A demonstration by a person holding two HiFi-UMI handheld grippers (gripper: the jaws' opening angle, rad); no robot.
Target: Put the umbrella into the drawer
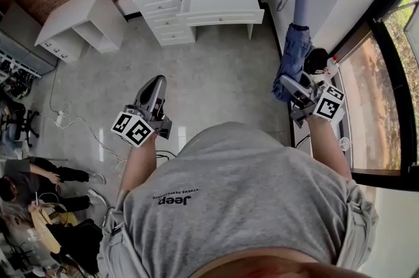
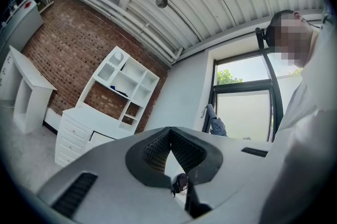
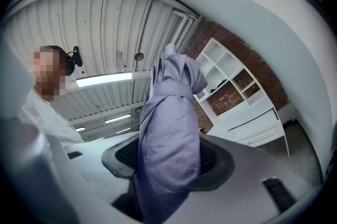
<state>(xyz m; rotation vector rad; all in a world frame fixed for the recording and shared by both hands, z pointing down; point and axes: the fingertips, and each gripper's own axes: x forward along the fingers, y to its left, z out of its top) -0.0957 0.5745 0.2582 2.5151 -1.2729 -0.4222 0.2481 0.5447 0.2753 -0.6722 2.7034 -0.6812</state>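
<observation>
Right gripper [image 1: 288, 83] at the frame's right edge is clamping its jaws on the folded blue umbrella [image 1: 296, 41], which is pointing toward the upper right. The left gripper [image 1: 157, 82] is sitting shut and empty, left of centre. The open drawer [image 1: 219, 2] at top centre is well apart from the umbrella, and since the gripper is squeezing soft fabric near one end, I'm guessing the umbrella could slip or snag the drawer front.
</observation>
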